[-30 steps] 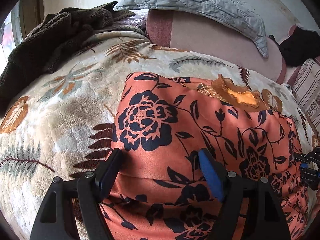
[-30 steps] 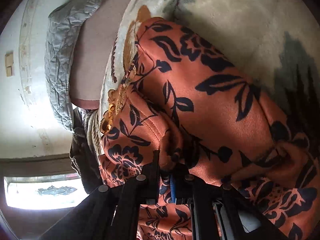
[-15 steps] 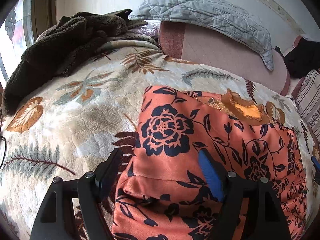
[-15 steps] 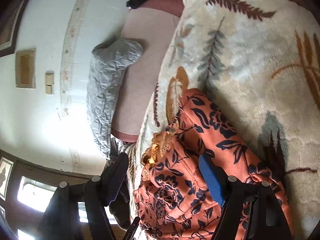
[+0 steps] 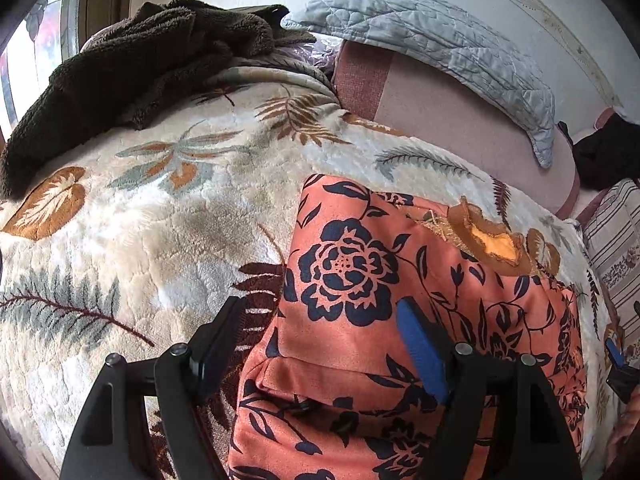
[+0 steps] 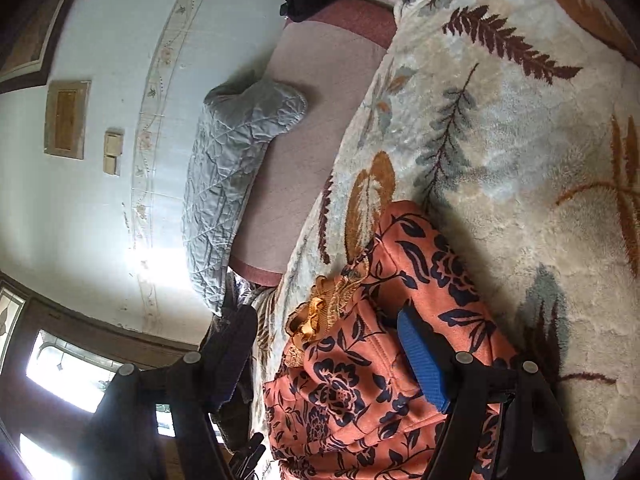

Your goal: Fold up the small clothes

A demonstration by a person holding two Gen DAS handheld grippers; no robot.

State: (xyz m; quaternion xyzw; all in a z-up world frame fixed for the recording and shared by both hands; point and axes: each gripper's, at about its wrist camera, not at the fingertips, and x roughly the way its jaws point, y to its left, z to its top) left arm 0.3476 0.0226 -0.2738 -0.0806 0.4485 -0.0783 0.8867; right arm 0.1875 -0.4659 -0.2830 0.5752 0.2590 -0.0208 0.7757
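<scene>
An orange garment with dark blue flowers (image 5: 360, 280) lies folded on the leaf-patterned blanket (image 5: 140, 220); a gold lace neckline (image 5: 480, 240) shows at its far edge. My left gripper (image 5: 320, 332) is open and empty, hovering over the garment's near left corner. My right gripper (image 6: 324, 344) is open and empty above the garment (image 6: 400, 360), seen sideways in the right wrist view. The tip of the right gripper (image 5: 618, 364) shows at the right edge of the left wrist view.
A dark brown fleece (image 5: 140, 60) lies at the blanket's far left. A grey quilted pillow (image 5: 440, 40) rests on a pink headboard cushion (image 5: 460, 120) against the wall. A striped cushion (image 5: 616, 240) and dark cloth (image 5: 608, 152) sit at the right.
My right gripper let go of the garment, opened and drew back. My left gripper pulled back and left, staying open. The garment lies folded and still.
</scene>
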